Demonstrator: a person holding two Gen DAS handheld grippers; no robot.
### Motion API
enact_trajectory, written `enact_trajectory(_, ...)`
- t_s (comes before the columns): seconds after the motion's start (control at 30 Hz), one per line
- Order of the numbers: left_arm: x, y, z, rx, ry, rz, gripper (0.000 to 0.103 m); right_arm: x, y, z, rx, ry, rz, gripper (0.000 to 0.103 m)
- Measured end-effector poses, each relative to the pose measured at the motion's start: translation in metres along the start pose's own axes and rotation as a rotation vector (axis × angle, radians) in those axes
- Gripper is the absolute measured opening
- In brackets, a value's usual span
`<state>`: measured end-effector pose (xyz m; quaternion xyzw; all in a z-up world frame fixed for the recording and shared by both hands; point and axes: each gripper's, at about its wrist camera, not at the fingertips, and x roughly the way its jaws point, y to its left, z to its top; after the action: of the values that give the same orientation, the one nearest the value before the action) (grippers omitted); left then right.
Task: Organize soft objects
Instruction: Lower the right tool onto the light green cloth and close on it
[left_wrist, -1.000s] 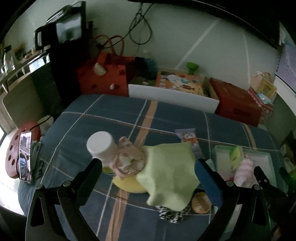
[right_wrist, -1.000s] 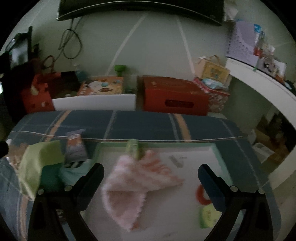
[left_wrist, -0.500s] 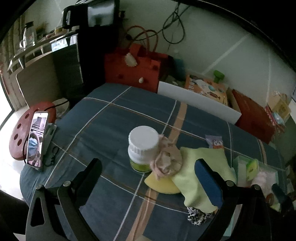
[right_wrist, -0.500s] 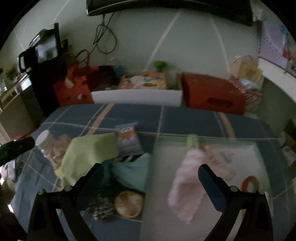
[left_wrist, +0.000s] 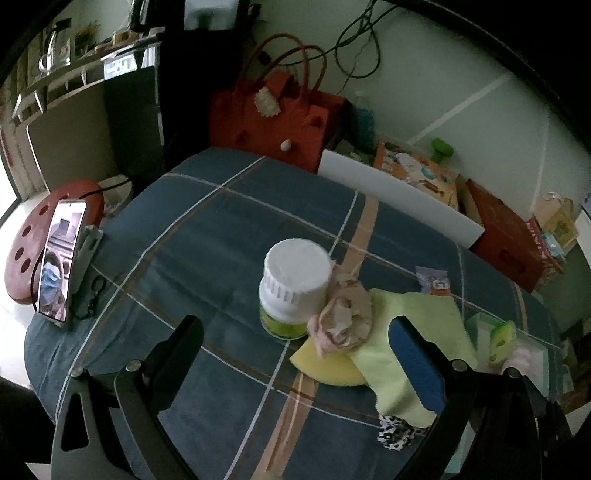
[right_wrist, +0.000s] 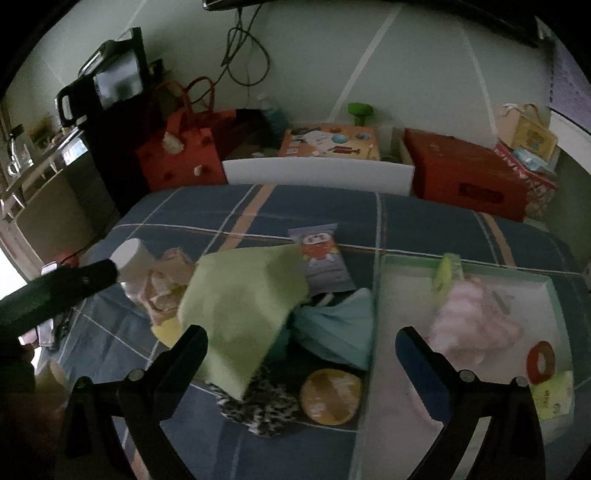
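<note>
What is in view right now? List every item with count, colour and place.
light green cloth: 1, light green, draped on the pile
teal cloth: 1, teal, beside the tray
pink towel: 1, pink, in the tray
tray: 1, white, right of the pile
jar: 1, white lid, left of the pile
yellow sponge: 1, yellow, under the cloth
snack packet: 1, grey, behind the pile
left gripper: open
right gripper: open
</note>
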<state>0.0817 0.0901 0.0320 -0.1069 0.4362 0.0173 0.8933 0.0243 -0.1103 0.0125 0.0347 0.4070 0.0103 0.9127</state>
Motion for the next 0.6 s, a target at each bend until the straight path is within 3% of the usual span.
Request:
enact_trajectory(0.47, 0.043, 0.035, -0.006, -0.119, 0.131, 0.084, 0.100, 0.017, 0.041, 0.004, -0.085, -0.011, 0.001, 0.103)
enact_trajectory(0.6, 0.049, 0.044, -0.006, -0.148, 0.153, 0.100, 0.100, 0.025, 0.051, 0.002, -0.121, -0.003, -0.019, 0.097)
